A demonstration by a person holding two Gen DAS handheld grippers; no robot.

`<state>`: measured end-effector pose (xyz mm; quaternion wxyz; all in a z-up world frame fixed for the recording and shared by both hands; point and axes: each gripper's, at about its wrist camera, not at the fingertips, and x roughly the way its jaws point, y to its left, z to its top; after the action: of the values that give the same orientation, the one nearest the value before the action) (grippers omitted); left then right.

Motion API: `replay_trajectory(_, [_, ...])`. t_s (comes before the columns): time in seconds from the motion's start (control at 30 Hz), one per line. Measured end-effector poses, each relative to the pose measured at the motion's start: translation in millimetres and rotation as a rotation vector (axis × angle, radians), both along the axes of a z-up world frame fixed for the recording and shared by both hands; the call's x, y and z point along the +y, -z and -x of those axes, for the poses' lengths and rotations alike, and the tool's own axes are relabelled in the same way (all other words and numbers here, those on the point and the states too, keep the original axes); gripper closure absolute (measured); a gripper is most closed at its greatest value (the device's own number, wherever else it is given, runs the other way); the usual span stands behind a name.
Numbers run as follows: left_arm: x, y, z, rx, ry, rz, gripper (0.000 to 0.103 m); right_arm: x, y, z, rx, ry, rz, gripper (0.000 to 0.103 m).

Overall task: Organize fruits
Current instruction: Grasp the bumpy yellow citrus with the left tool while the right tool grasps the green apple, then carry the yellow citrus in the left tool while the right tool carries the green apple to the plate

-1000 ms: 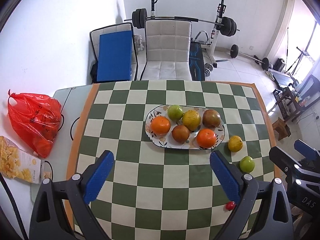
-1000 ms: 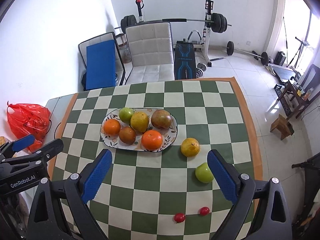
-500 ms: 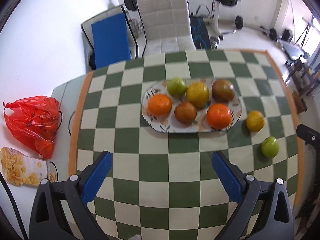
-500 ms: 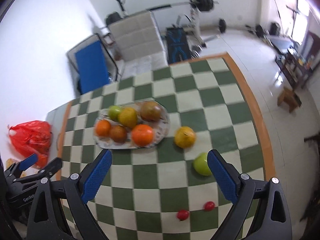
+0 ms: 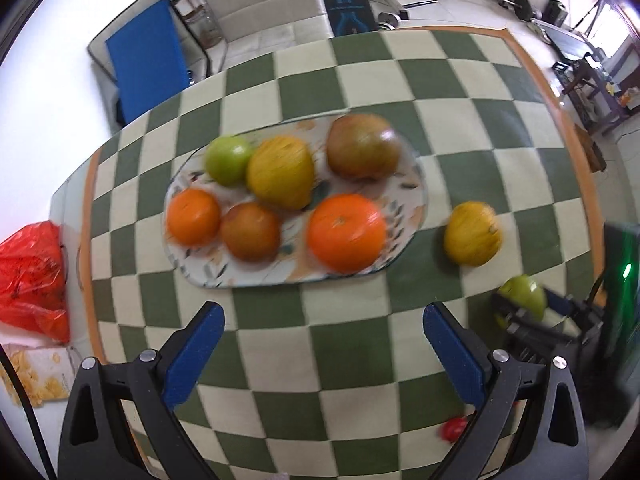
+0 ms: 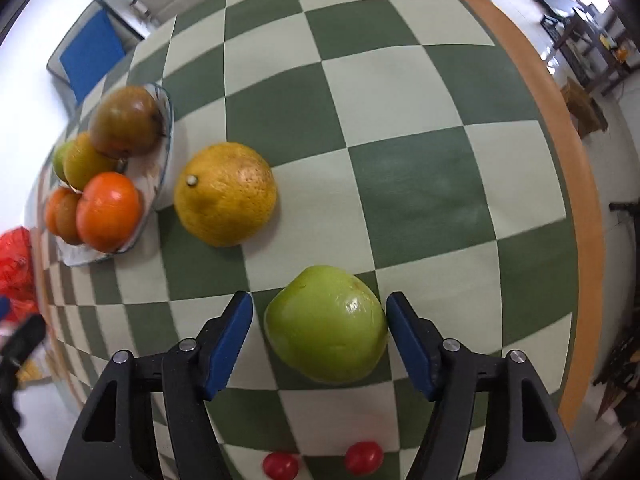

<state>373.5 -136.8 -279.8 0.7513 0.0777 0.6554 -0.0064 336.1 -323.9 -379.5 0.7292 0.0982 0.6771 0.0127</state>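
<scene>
My right gripper [image 6: 320, 320] is spread around the green apple [image 6: 326, 326] on the table [image 6: 420, 192], not clamped. Two cherry tomatoes [image 6: 362, 457] and a yellow orange [image 6: 226, 194] are also loose. Left gripper [image 5: 320, 340] spread wide, empty. Six fruits already sit on the plate [image 5: 412, 184]; four remain.

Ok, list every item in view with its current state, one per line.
Right gripper: open, fingers either side of the green apple, left gap visible.
Left gripper: open, holding nothing.
Green apple: on the table, off the plate.
Yellow citrus: on the table, beside the plate.
Plate: holds six fruits.
Two cherry tomatoes: loose on the table.
</scene>
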Motion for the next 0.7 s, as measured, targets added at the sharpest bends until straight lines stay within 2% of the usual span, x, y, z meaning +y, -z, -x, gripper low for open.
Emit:
replay_trajectory(0.1, [-29,6,-20,0.039,0.068,0.038,0.001,-8,-2,7,-0.004,-0.008,0.005,0.039])
replay_trajectory(0.23, [-76,26,-43,0.133,0.193,0.089,0.001,-43,-8,20,-0.011,0.072,-0.029,0.039])
replay_trajectory(0.33, [-109,42,-52,0.167,0.302,0.068,0.002,-65,-12,26,-0.018,0.112,-0.026,0.039])
replay_trajectory(0.47, [-138,67,-54,0.230,0.400,0.003,0.022,-83,-8,25,-0.008,0.147,-0.031,0.039])
replay_trajectory(0.5, [-145,74,-53,0.248,0.420,-0.013,0.022,-86,-7,26,-0.007,0.154,-0.032,0.039])
replay_trajectory(0.63, [-159,92,-50,0.274,0.458,-0.057,0.022,-97,-4,27,-0.005,0.174,-0.035,0.039])
replay_trajectory(0.67, [-162,95,-49,0.274,0.462,-0.061,0.024,-98,-3,28,-0.002,0.179,-0.037,0.039])
replay_trajectory(0.7, [-164,97,-48,0.258,0.470,-0.080,0.033,-101,-2,27,0.001,0.181,-0.039,0.039])
